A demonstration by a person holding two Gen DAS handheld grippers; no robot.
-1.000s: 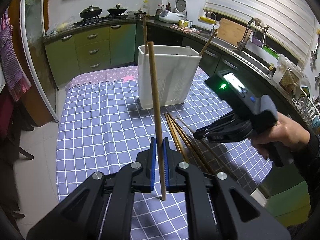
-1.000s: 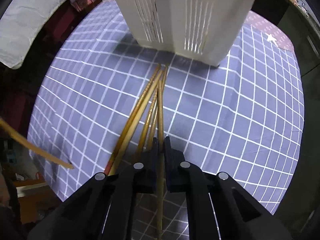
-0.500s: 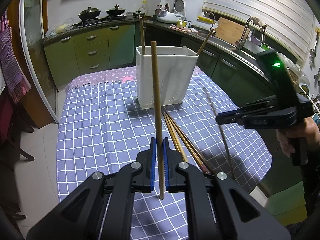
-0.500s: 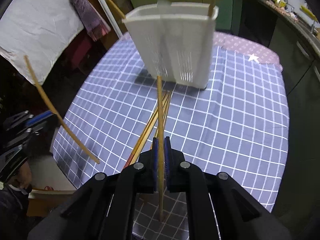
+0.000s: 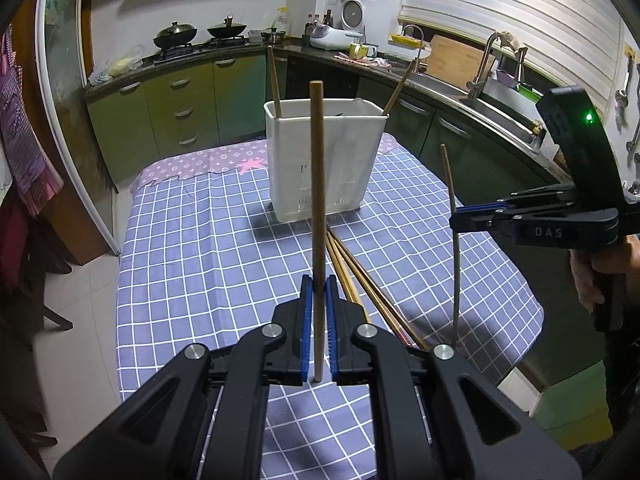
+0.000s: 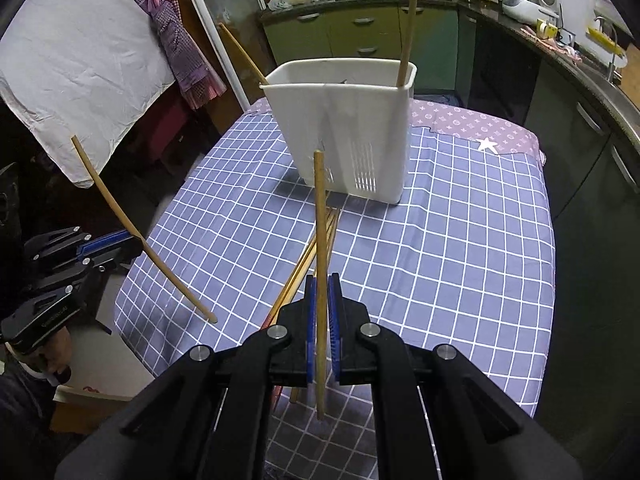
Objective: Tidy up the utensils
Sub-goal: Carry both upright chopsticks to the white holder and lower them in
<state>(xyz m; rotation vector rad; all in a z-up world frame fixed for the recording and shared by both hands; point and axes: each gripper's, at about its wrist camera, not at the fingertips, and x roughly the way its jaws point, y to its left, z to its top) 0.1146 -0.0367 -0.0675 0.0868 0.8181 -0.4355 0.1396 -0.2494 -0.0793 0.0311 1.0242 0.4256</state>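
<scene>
A white utensil holder (image 5: 325, 160) (image 6: 347, 128) stands on the checked tablecloth with two chopsticks (image 5: 273, 82) leaning in it. My left gripper (image 5: 319, 284) is shut on an upright wooden chopstick (image 5: 317, 184), in front of the holder and above the cloth. My right gripper (image 6: 321, 282) is shut on another upright chopstick (image 6: 320, 232); it also shows at the right of the left wrist view (image 5: 456, 216), level with the holder's base. Several loose chopsticks (image 5: 352, 268) (image 6: 308, 260) lie on the cloth in front of the holder.
The table (image 5: 200, 248) has its front and right edges close by. Kitchen counters with a sink (image 5: 496, 96) run behind and to the right. A stove with pans (image 5: 200, 36) is at the back. A white cloth (image 6: 72, 64) hangs at the left.
My right gripper took one chopstick from the pile, lifted it off the cloth and tipped it upright. My left gripper stayed shut on its chopstick and moved little.
</scene>
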